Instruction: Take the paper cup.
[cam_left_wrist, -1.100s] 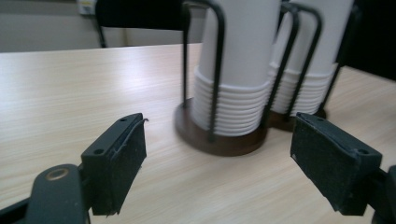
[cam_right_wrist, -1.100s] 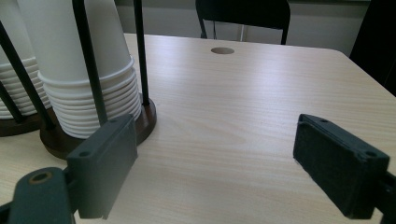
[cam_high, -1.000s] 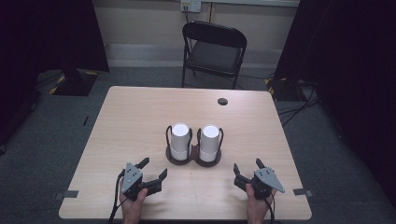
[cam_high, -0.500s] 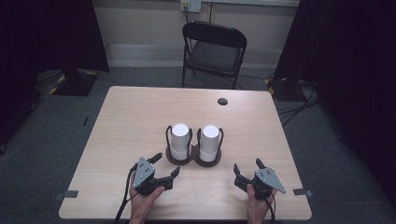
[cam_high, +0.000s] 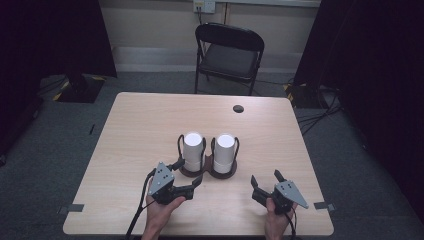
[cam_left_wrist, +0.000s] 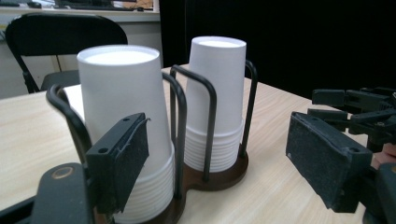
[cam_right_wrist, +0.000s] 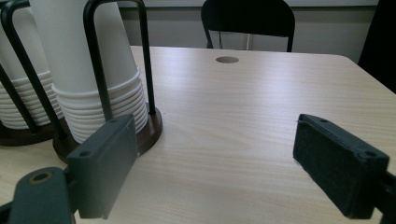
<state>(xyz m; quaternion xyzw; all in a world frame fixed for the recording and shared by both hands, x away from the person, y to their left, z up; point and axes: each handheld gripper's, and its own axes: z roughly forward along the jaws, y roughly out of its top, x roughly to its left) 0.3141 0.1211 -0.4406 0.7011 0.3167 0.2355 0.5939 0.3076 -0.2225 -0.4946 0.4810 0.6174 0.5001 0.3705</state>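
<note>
The left gripper (cam_high: 187, 177), jaws spread, has advanced to the left stack of white paper cups (cam_high: 193, 147) in the wire cup holder (cam_high: 207, 171) at mid-table. A grasp on that stack appears imminent. The right gripper (cam_high: 266, 183), also spread, remains parked near the table (cam_high: 140, 125) edge.

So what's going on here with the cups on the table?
A person at a wooden table holds a gripper in each hand. Two stacks of upside-down white paper cups sit side by side in a dark holder with wire hoops. The left gripper is open and reaching for the left cup stack, one of its fingers close beside that stack's lower cups, nothing gripped yet. The right gripper is open too, hanging over bare table to the right of the right cup stack.
</note>
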